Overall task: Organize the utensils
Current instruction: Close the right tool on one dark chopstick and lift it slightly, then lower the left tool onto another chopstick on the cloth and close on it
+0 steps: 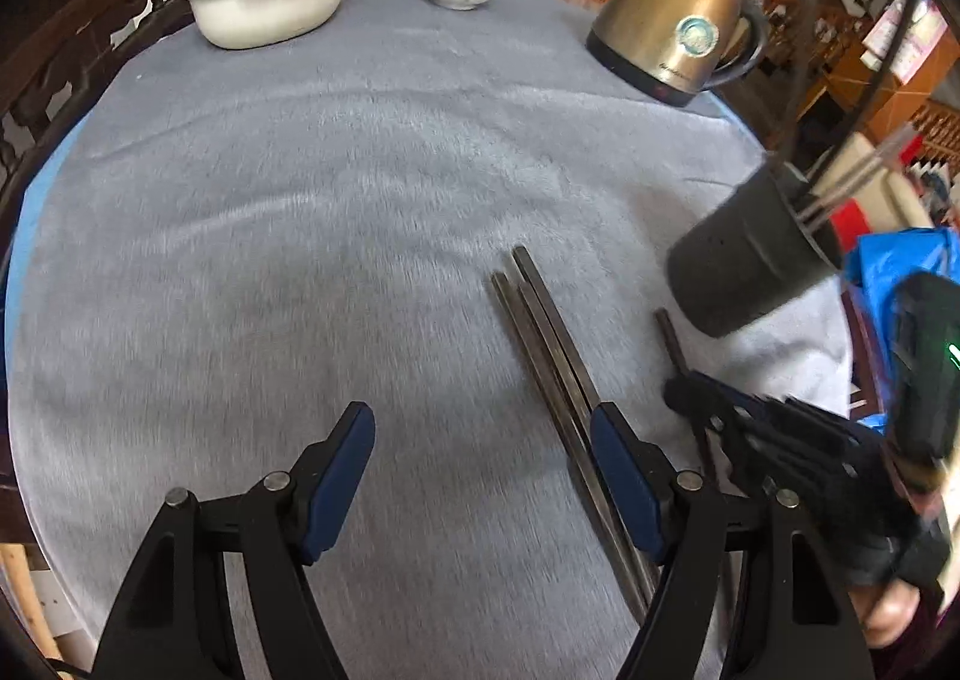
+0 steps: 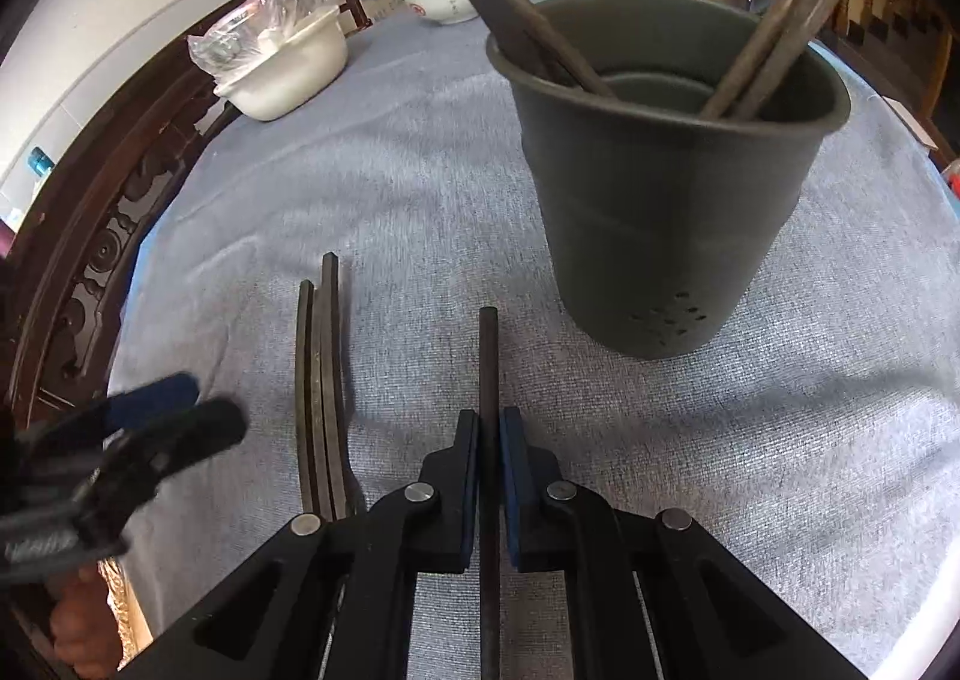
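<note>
Right gripper (image 2: 491, 476) has its jaws closed on one chopstick (image 2: 488, 356), probably firmly; lift level, then tip it into the holder (image 2: 672, 212) ahead-right. Left gripper (image 1: 483, 476) jaws gape, three chopsticks (image 1: 555, 356) beside their right pad.

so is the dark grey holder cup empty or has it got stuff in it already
Not empty. The dark grey plastic holder cup stands upright on the cloth with several dark chopsticks leaning inside against its rim.
</note>
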